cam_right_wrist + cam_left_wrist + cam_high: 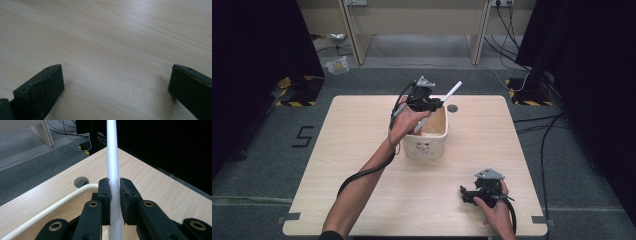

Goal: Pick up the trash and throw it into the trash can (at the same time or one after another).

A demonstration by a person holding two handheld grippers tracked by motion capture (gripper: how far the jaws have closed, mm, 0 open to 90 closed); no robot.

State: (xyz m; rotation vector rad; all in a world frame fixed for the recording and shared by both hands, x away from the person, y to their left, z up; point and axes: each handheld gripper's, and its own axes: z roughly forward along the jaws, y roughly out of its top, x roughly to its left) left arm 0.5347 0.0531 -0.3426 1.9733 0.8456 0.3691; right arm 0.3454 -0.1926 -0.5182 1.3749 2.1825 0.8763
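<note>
1. Where your left hand [408, 121] reaches over the cream bin [428, 145], your left gripper [424, 102] is clamped on a white tube [447, 96]; the left gripper view shows both black pads pressed against the tube's [111, 155] sides, with no gap left.
2. Seen from above, the tube slants up and away to the right over the bin's far rim, but its lower end is lost behind your hand and the gripper body, so you cannot tell whether it reaches the bin's floor.
3. Its upper end is cut off by the top edge of the left gripper view, and its lower part runs out past the bottom edge between the jaw links.
4. Your bin's rim [62, 197] curves past at lower left in that view; most of the interior is hidden behind the jaws.
5. Whatever is printed on the bin's front is too small to read from above.
6. Near the table's [362, 130] front right, your right gripper [467, 192] lies low on the wood in your right hand [494, 210], well apart from the bin.
7. Its jaws stand wide apart with nothing between them; the right gripper view shows bare tabletop [112, 50] in the gap, and the right-hand jaw is partly cut off by the frame edge.
8. A round hole [452, 108] in the table sits just beyond the bin.
</note>
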